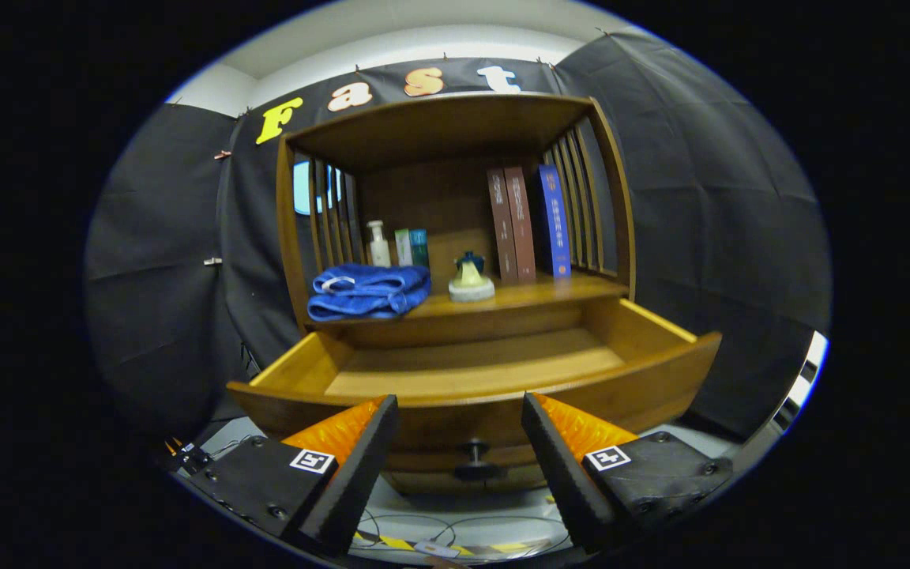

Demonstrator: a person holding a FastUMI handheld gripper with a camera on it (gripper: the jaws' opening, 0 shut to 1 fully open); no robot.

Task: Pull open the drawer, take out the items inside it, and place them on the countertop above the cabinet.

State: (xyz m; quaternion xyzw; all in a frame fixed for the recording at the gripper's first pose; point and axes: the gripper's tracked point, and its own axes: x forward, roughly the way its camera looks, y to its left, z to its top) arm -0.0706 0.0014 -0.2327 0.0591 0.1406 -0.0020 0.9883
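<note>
Wooden drawer pulled out, tongs spread wide, gripping nothing, knob between fingers.

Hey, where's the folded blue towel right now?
The folded blue towel lies on the wooden countertop above the open drawer, left of the small cream-and-blue bottle, beyond the open gripper.
</note>
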